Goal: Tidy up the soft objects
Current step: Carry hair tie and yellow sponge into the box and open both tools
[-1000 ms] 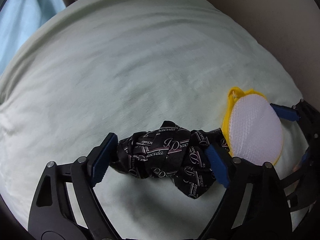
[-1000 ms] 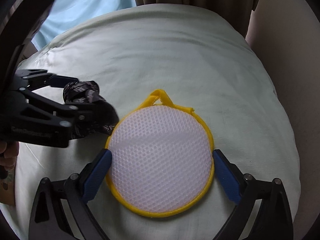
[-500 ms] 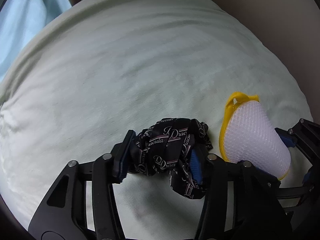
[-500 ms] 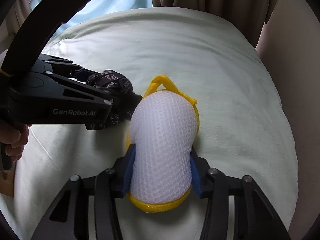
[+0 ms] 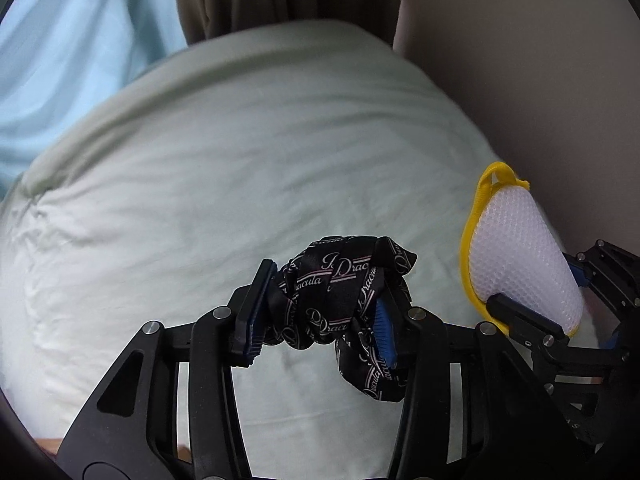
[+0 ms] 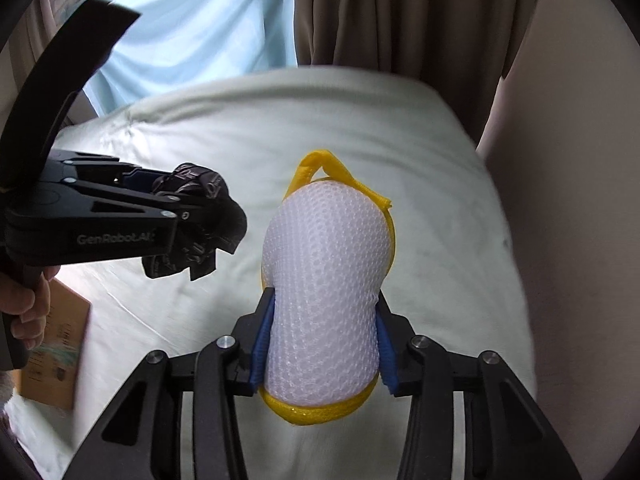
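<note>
My left gripper is shut on a black scrunchie printed with "Dracula", held above the pale green pillow. My right gripper is shut on a white mesh sponge with a yellow rim and loop, squeezed narrow and lifted off the pillow. The sponge also shows at the right of the left wrist view. The left gripper with the scrunchie shows at the left of the right wrist view, just left of the sponge.
A brown curtain and a light blue sheet hang behind the pillow. A beige wall stands to the right. A brown cardboard piece lies at the pillow's left edge, near the person's hand.
Both grippers closed on their objects, the sponge being squeezed narrow, and both then lifted up and back off the pillow, bringing curtain and sheet into view.
</note>
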Demonstrator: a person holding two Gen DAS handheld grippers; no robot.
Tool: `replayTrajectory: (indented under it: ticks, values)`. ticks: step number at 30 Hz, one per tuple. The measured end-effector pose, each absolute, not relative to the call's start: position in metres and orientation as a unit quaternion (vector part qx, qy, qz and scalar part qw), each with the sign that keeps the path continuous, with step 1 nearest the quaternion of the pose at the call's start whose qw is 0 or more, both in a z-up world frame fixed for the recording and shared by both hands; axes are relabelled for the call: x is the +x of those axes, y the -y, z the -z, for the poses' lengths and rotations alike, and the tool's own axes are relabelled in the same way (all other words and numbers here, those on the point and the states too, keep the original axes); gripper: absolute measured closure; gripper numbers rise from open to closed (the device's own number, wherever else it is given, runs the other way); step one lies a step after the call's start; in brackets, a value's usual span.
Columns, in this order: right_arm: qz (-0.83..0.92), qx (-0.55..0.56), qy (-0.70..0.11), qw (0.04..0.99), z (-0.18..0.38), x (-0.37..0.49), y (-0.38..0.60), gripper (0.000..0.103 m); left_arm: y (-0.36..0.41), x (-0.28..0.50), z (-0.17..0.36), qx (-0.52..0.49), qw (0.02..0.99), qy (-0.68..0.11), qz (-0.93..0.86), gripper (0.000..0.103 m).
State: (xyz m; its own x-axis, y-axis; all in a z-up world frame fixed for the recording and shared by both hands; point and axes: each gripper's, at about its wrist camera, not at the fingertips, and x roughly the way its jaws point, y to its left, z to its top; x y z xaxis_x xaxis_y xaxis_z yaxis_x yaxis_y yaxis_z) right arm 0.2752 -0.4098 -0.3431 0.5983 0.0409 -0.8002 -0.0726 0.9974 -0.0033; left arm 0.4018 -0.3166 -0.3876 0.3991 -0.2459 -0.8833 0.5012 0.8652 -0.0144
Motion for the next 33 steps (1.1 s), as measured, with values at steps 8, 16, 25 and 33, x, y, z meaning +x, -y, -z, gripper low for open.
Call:
replayTrajectory:
  ticks: [8, 16, 25, 33]
  values:
    - [-0.034, -0.020, -0.418, 0.907, 0.253, 0.239, 0.381, 0.063, 0.284, 0.361, 0.287, 0.101, 0.857, -0.459, 0.212, 0.063]
    - [-0.047, -0.026, -0.401, 0.914, 0.175, 0.199, 0.334, 0.063, 0.231, 0.304, 0.207, 0.063, 0.876, -0.442, 0.181, 0.063]
    - [-0.109, -0.010, -0.407, 0.907, 0.133, 0.166, 0.246, 0.063, 0.127, 0.233, 0.159, 0.031, 0.893, -0.433, 0.114, 0.063]
    - [-0.136, 0.002, -0.433, 0.891, 0.147, 0.162, 0.152, 0.063, 0.013, 0.205, 0.168, 0.010, 0.887, -0.457, 0.067, 0.063]
